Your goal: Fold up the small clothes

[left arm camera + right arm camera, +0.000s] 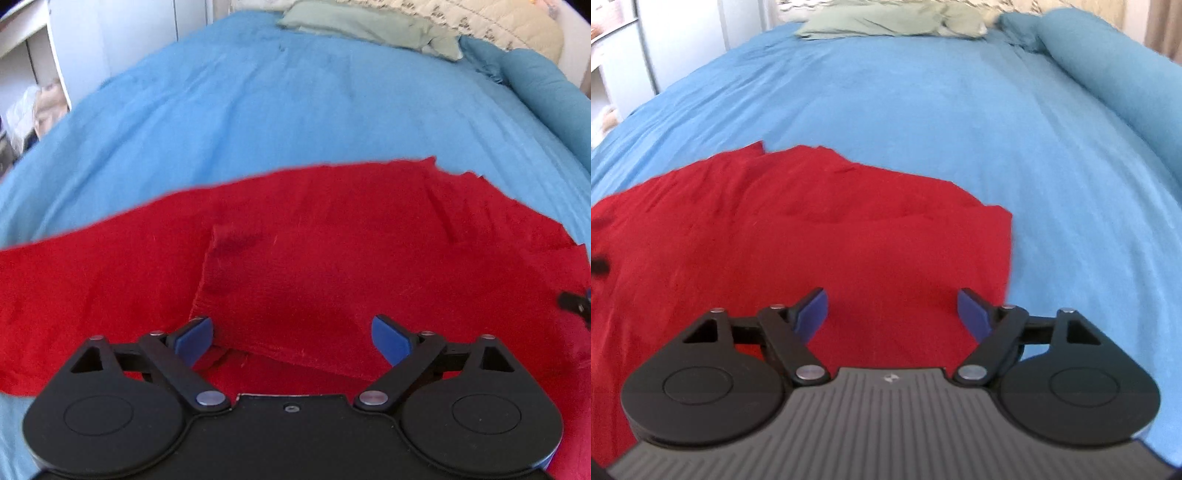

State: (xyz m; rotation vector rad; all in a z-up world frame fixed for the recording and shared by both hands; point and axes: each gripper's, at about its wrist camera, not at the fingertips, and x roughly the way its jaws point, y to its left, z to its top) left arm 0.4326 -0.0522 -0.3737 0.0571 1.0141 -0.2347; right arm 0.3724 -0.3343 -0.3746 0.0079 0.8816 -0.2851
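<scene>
Red garment [295, 258] fills the lower frame on the blue bedcover [258, 103], one flap folded over, more folds left we judge; our left gripper [292, 338] and right gripper [892, 312] gape wide, holding nothing.

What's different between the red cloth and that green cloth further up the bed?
The red cloth is bright and lies spread wide right under both grippers; the green cloth is pale and sits far off at the head of the bed. The red cloth has one flap folded over itself, while the green cloth looks bunched into a small heap. Both rest on the blue bedcover, and neither is gripped.
</scene>
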